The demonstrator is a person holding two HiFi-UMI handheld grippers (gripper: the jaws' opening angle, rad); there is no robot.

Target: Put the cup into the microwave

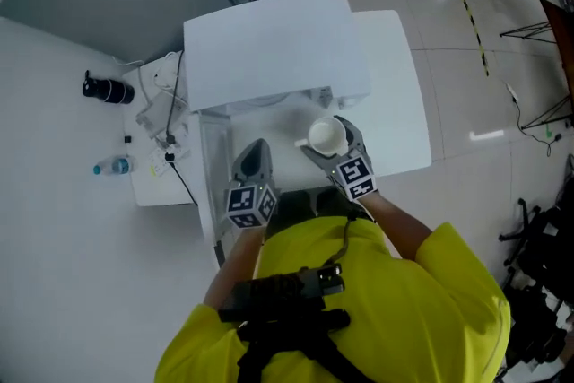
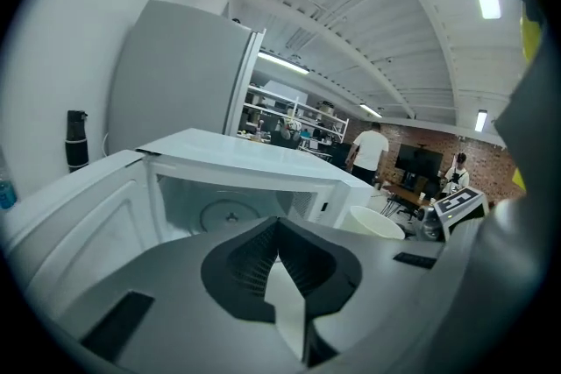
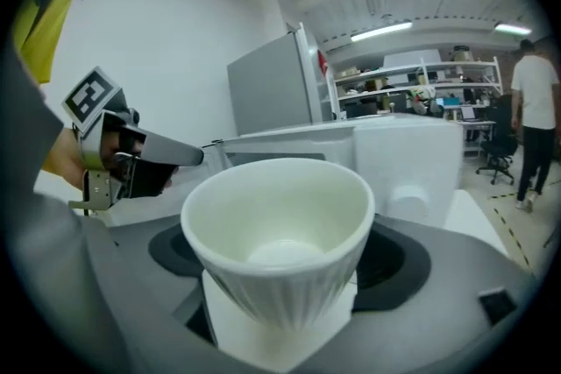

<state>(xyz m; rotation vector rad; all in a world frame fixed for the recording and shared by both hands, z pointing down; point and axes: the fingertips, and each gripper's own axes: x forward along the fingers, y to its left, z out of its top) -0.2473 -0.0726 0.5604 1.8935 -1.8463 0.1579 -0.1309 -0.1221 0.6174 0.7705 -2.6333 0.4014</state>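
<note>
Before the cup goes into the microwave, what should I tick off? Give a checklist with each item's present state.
1. Cup gripped: ok. It sits upright between the jaws of the right claw.
2. Cup contents: ok. The right gripper view shows nothing inside it.
3. Microwave door open: ok. It is swung out to the left.
4. Cavity free: ok. Only the turntable shows inside.
5. Approach path: not ok. The left claw, shut and empty, points at the opening beside the cup, so it may crowd the way in.
</note>
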